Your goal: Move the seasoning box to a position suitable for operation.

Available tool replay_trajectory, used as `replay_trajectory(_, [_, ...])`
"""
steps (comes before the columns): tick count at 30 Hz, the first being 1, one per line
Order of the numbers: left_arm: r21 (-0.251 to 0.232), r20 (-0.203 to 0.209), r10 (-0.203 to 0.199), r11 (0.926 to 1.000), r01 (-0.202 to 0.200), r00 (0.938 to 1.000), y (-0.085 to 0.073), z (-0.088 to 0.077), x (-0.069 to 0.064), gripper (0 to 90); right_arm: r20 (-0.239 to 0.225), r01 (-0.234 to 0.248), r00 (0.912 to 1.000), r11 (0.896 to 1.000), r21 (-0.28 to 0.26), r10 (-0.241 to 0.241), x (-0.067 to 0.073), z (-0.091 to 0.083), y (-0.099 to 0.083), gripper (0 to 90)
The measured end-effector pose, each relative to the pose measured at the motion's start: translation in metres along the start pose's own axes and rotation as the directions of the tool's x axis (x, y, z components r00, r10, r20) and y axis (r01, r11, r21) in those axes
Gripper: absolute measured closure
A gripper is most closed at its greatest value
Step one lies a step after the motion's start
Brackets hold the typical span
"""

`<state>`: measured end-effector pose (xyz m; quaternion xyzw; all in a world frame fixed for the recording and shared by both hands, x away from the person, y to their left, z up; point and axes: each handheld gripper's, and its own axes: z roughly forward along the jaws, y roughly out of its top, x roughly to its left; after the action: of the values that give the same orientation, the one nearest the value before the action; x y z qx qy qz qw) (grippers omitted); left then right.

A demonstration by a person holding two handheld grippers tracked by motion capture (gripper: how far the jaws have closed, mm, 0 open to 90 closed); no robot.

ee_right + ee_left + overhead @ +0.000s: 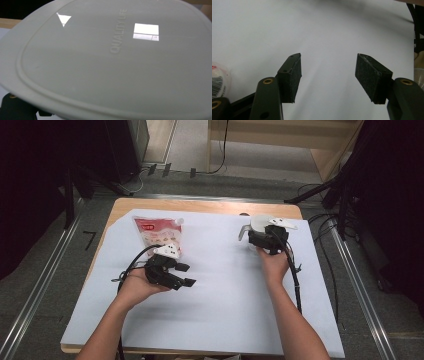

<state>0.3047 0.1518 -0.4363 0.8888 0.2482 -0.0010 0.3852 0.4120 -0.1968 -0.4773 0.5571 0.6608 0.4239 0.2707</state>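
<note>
While I watch from the high view, both hands sit on the white sheet (220, 285) over the wooden table (200, 206).
Left gripper (182, 275): low on the sheet, jaws well apart, nothing between them; I see bare white sheet through the gap in the left gripper view.
Left pads (295, 77): clean, touching nothing.
Pouch (156, 234): red-and-white spouted refill pouch, lying flat just beyond my left gripper, a barcoded corner peeking in at the left edge of the left gripper view.
Right gripper (267, 242): up against the white lidded container (262, 223) at the far right of the sheet.
Right jaws: hidden under the lid, so I cannot tell their gap or grip.
Lid (112, 62): pale, glossy, stamped QUALITY LIFE, close to the camera.
Container handle (243, 232): grey, seemingly on its left side.
</note>
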Motion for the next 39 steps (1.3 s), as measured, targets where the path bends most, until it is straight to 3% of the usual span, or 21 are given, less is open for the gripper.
replay_trajectory(2, [-0.006,-0.003,0.0,1.0,0.0,1.0,0.0,0.0,0.0,39.0,-0.034,0.036,0.9988,0.999,-0.002,-0.036,0.0,-0.01,0.003,11.6])
replay_trajectory(8, [0.001,-0.01,0.0,1.0,0.0,1.0,0.0,0.001,-0.001,38.9,-0.1,0.069,0.9926,0.998,-0.002,-0.069,0.003,-0.028,0.003,11.6])
replay_trajectory(12, [0.002,-0.003,0.0,1.0,0.0,1.0,0.001,0.003,-0.001,38.9,-0.147,0.102,0.9839,0.995,-0.001,-0.101,0.008,-0.039,0.001,11.6])
replay_trajectory(13, [0.005,-0.004,0.0,1.0,0.0,1.0,0.001,0.003,-0.001,38.9,-0.185,0.099,0.9779,0.995,-0.004,-0.098,0.01,-0.046,0.0,11.6])
replay_trajectory(19, [-0.001,-0.01,0.001,1.0,-0.001,1.0,0.001,0.004,-0.003,39.1,-0.238,0.118,0.9647,0.993,0.007,-0.113,0.019,-0.063,-0.002,11.5])
replay_trajectory(26, [-0.003,-0.016,-0.003,1.0,0.003,0.9999,0.0,0.004,-0.004,38.8,-0.268,0.162,0.9504,0.987,-0.011,-0.159,0.03,-0.08,-0.008,11.5])
replay_trajectory(29, [-0.011,-0.003,-0.037,0.9992,0.037,0.9993,0.001,0.004,-0.004,38.8,-0.285,0.18,0.9415,0.983,-0.023,-0.179,0.035,-0.088,-0.015,11.5])
replay_trajectory(34, [-0.002,-0.01,-0.024,0.9997,0.024,0.9997,0.001,0.005,-0.005,39.5,-0.306,0.178,0.9358,0.984,-0.016,-0.174,0.039,-0.092,-0.026,11.5])
replay_trajectory(39, [-0.01,-0.011,-0.027,0.9996,0.027,0.9996,0.001,0.006,-0.007,39.9,-0.323,0.211,0.9243,0.977,-0.012,-0.203,0.048,-0.095,-0.041,11.5])
